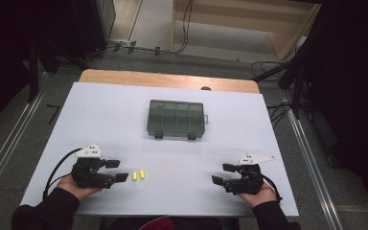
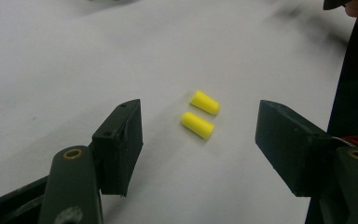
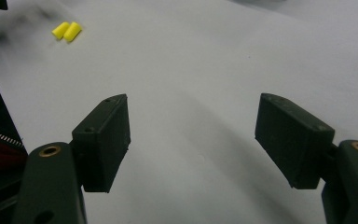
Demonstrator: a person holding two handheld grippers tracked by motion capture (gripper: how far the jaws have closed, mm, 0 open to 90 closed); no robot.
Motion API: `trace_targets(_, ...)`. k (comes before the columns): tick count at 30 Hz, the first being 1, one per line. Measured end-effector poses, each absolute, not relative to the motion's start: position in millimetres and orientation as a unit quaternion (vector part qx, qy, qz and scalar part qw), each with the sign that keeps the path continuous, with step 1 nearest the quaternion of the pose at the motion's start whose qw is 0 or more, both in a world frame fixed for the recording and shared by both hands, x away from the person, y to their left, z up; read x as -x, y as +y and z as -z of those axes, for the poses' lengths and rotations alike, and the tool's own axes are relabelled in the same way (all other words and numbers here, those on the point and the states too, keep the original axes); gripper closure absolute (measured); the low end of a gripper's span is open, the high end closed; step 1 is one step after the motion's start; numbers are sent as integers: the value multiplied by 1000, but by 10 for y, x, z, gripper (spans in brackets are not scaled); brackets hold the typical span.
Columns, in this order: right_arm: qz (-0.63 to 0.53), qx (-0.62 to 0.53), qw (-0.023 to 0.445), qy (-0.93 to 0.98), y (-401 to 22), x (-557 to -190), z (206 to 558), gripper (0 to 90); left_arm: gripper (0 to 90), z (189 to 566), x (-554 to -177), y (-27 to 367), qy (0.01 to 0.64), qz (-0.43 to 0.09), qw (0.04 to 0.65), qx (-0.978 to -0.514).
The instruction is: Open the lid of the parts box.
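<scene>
White tabletop is stretching across the scene, with a closed grey compartment box (image 1: 176, 119) sitting near its middle. Well toward the person's side of that box, the left gripper (image 1: 118, 170) is resting low with its jaws standing apart around nothing. Just beside its tips, and nearer the person than the box, two yellow earplugs (image 2: 201, 114) are lying side by side, small, stubby and rounded, almost touching. Farther right, the right gripper (image 1: 223, 173) is waiting, jaws likewise spread and empty. Judging by this, nothing is underway yet: both plugs are lying ungrasped and the box lid is staying down.
</scene>
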State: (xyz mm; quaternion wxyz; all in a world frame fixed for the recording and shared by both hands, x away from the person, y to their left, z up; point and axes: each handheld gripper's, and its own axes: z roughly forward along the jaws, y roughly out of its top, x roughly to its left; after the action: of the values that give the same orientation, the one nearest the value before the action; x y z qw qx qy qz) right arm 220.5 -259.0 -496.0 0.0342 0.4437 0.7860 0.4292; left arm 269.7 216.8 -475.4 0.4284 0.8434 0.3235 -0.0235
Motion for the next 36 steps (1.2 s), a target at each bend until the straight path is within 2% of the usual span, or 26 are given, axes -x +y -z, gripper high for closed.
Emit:
trace_targets(25,-430,-443,44,785,-2614,-2367,4949,245,316,4739,-2716,2165,330,34,425,-842)
trace_targets(26,-428,-442,46,787,-2606,-2384,4950,245,283,4737,-2721,2168,329,34,426,-842)
trace_targets(36,-424,-441,46,790,-2582,-2461,4963,245,281,4732,-2735,2151,335,39,434,-835)
